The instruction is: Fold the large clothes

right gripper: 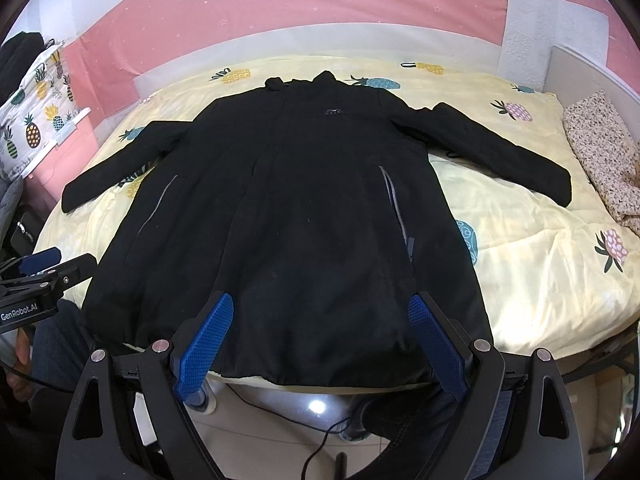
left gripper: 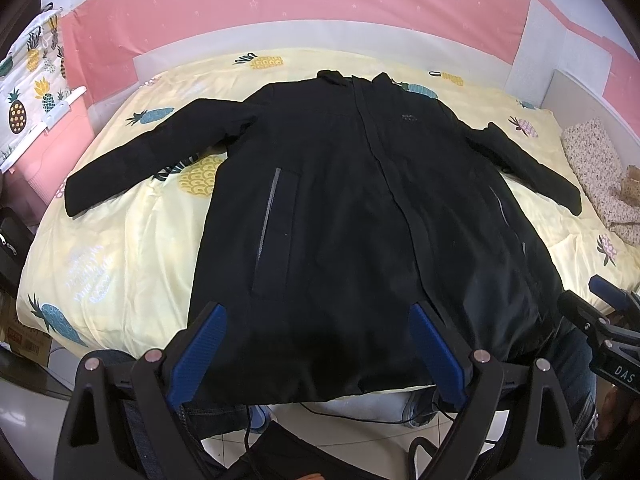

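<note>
Pink-and-white papered wall [left gripper: 280, 4] backs the room; below it a bed covered by a pale yellow quilt with pineapple print [left gripper: 120, 240] fills most of both views. A large black zip-front padded jacket [left gripper: 340, 200] lies flat, front up, on the quilt, collar toward the wall, hem at the near bed edge and hanging slightly over it. Both sleeves spread out and down to the sides, cuffs resting on the quilt short of the bed's side edges. Bare quilt shows on both sides of the body and beyond each sleeve, more on the right in the right wrist view [right gripper: 540, 260].

Left gripper [left gripper: 318, 354]: blue-padded jaws spread wide, empty, hovering over the jacket's hem, not touching cloth as far as can be told. Right gripper [right gripper: 320, 344]: jaws equally wide, empty, above the hem. Each gripper also shows at the edge of the other's view.

A speckled floral pillow [left gripper: 600, 172] lies at the bed's right edge. White pineapple-print fabric [left gripper: 28, 80] hangs at the far left above a pink storage box [left gripper: 60, 148]. Pale tiled floor [right gripper: 280, 420] shows under the near bed edge, with a thin black cable [right gripper: 320, 436] across it. The person's jeans-clad legs [left gripper: 576, 352] stand at the bed's foot.
</note>
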Tool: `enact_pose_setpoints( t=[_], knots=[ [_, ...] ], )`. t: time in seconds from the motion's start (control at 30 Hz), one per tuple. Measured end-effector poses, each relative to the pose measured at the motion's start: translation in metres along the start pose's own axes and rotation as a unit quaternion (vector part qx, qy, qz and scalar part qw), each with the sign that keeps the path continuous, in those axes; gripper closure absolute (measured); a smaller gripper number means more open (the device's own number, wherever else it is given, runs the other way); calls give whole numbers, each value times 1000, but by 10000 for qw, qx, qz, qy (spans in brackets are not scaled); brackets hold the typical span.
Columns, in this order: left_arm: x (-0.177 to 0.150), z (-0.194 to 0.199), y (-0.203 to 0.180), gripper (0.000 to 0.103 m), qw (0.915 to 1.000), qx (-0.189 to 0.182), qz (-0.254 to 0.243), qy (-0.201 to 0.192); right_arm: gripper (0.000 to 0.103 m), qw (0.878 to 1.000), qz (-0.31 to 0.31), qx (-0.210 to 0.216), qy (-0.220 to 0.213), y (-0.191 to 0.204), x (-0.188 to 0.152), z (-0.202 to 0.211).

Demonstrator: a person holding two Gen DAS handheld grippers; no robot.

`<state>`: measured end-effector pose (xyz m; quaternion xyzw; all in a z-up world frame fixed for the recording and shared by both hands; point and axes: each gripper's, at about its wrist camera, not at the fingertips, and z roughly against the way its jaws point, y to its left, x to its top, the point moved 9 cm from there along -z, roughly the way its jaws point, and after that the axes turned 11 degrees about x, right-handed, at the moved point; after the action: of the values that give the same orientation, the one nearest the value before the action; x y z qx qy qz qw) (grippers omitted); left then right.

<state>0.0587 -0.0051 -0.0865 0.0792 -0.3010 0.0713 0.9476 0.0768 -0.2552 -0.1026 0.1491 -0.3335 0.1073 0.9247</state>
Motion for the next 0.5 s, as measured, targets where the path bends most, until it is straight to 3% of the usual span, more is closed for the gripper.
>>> enact_pose_setpoints(
  t=[0.5],
  knots=[
    [-2, -5, -3, 9, 10000, -3, -23, 63, 13, 10000, 0, 11, 48, 0, -1, -6]
  ],
)
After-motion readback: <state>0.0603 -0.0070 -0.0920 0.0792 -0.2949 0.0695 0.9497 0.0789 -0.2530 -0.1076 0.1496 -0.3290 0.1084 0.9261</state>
